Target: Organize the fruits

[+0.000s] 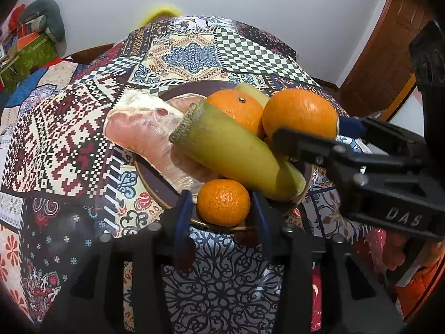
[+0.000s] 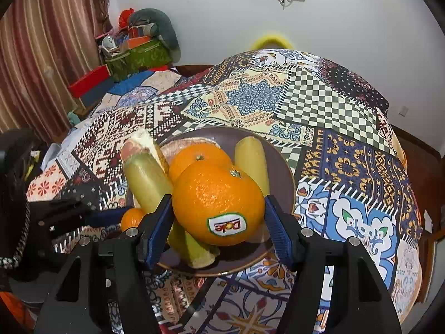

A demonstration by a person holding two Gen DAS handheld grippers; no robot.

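Left wrist view: low and close at the plate's (image 1: pixel 151 178) near rim, facing 12 o'clock across the table. Right wrist view: slightly higher, just right of the left one, facing 12 o'clock. Both share the plate (image 2: pixel 281 172) and patchwork tablecloth (image 2: pixel 328 105).

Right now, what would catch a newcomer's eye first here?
The big orange with the Dole sticker, sitting between the fingers of the right hand-held gripper over the dark plate. Then the small mandarin at the plate's near edge, framed by the left hand-held gripper, all on a busy patchwork tablecloth.
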